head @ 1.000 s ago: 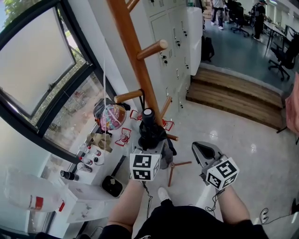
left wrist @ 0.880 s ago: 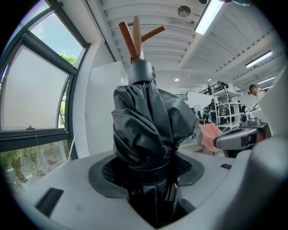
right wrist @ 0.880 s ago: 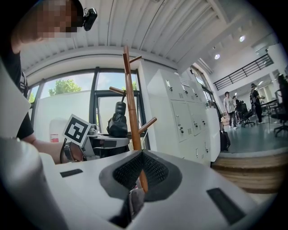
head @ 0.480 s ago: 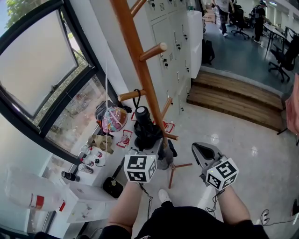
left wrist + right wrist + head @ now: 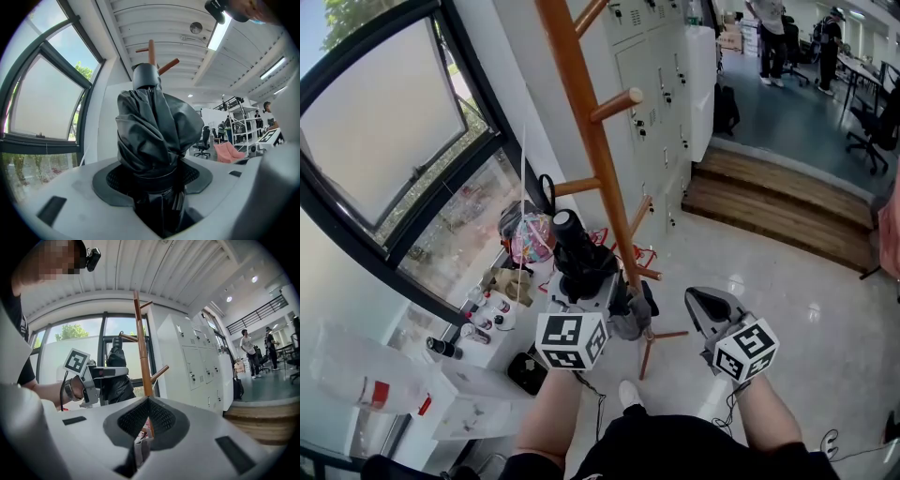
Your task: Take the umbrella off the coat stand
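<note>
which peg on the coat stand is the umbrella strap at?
The low peg pointing left toward the window: the umbrella's strap loop sits at its tip. In the head view the other pegs all point right, away from it.

Big dark-framed window (image 5: 384, 141) on the left, lower panes clear, upper pane frosted; green trees (image 5: 84, 72) outside. White wall (image 5: 502, 66) beside it, then a row of pale lockers (image 5: 661, 103). Glossy light floor (image 5: 806, 300) with bright glints. Wooden step (image 5: 778, 202) up to a blue-grey office area with black chairs (image 5: 877, 127). White ribbed ceiling (image 5: 154, 268) with a lit strip light (image 5: 218, 35). Low white ledge (image 5: 473, 398) under the window, cluttered with small bottles (image 5: 483, 314).
</note>
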Demonstrator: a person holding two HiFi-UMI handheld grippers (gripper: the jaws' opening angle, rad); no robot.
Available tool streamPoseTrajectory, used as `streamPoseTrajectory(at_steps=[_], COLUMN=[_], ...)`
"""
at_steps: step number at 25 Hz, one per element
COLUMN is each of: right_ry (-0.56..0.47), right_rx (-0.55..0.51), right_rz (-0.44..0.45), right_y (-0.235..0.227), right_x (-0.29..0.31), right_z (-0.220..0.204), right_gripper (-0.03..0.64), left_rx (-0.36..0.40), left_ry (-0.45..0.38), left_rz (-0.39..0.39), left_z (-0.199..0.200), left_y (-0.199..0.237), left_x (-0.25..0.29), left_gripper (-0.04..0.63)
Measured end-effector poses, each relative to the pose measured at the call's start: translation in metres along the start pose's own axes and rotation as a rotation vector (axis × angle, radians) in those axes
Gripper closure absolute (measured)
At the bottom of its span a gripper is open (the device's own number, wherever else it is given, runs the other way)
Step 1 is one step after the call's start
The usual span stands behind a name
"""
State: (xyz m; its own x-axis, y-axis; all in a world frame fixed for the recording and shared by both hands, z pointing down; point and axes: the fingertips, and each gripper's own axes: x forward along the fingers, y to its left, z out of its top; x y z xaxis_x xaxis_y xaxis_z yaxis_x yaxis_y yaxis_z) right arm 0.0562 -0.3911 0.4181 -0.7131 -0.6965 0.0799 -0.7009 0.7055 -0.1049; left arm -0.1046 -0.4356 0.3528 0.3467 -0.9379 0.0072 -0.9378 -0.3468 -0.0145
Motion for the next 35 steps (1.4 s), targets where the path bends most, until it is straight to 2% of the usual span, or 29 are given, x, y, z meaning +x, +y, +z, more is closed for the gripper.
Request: streamPoseTrajectory(at_steps=[13, 25, 31, 35], right_ry=[-0.016, -0.014, 0.010, 0.020], right_rx=[-0.018, -0.036, -0.031, -0.026], right_rz=[0.084, 0.192, 0.244, 0.264], right_y=[0.020, 0.047, 0.065, 0.079], right_x=[-0.009, -0.047, -0.066, -0.073], right_z=[0.008, 0.009, -0.002, -0.006], right_gripper=[0.563, 0.563, 0.563, 0.563], left_rx=[-0.002, -0.009, -0.019, -0.036], left_ry=[0.005, 0.019, 0.066, 0.094], left_rz=[0.089, 0.220, 0.267, 0.267], left_z=[-0.001, -0.006, -0.023, -0.034], left_y=[-0.002, -0.028, -0.047, -0.059], left_x=[-0.048, -0.124, -0.167, -0.190], left_gripper=[0.339, 0.339, 0.341, 0.341])
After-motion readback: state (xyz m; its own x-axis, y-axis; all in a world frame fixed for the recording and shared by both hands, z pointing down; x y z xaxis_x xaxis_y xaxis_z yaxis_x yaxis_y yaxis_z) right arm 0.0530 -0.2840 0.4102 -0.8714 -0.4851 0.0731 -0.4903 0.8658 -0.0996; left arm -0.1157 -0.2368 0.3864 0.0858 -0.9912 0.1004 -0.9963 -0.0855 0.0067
